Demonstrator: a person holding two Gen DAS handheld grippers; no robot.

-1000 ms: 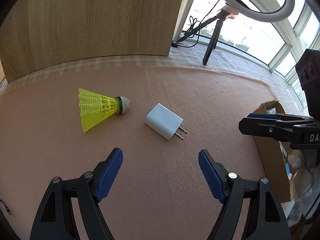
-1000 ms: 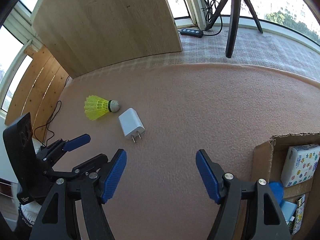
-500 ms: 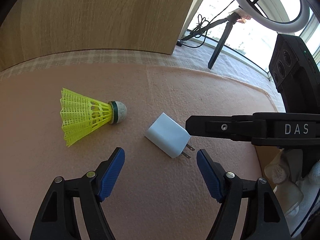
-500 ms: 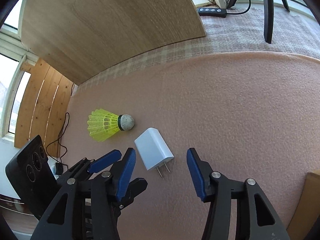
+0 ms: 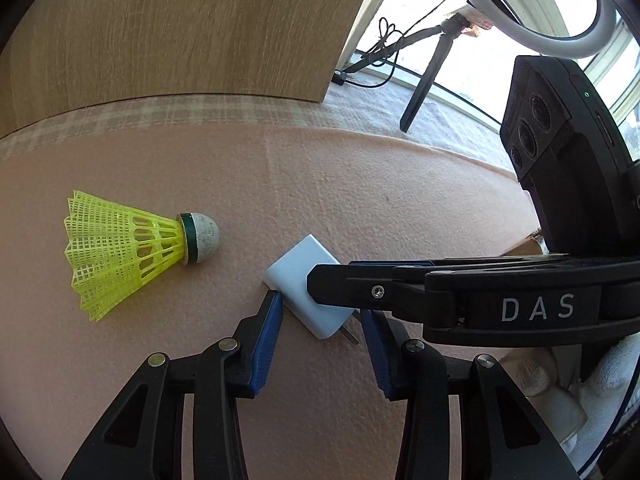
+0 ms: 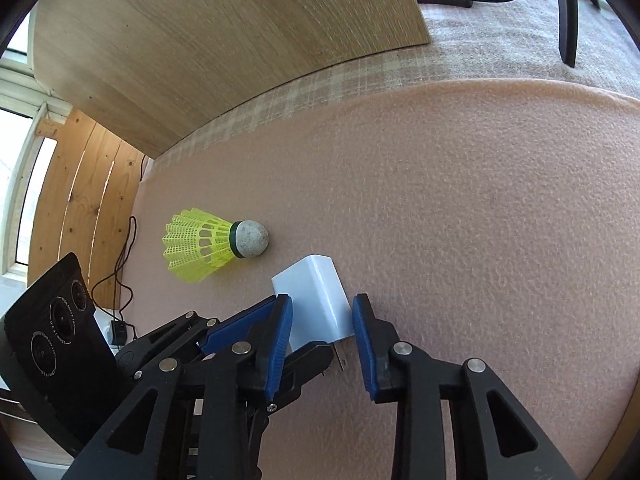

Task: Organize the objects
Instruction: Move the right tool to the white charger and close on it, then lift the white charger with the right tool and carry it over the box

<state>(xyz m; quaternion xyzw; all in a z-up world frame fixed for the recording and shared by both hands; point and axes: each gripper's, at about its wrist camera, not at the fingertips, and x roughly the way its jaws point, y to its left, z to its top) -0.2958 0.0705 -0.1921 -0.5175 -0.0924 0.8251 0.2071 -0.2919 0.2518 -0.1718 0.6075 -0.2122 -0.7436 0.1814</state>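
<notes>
Grasp step: right tool [image 6: 322, 320] and left tool [image 5: 320, 320], both just closing, bracket white plastic charger block [image 6: 314, 298] at lower centre; firm pinch, then lift.

A white wall charger [image 5: 306, 288] lies flat on the pink felt mat [image 5: 360, 184], its two metal prongs pointing toward the cameras. Just beside it, apart, a yellow plastic shuttlecock [image 5: 132, 254] lies on its side, its scuffed cork tip toward the charger.
</notes>
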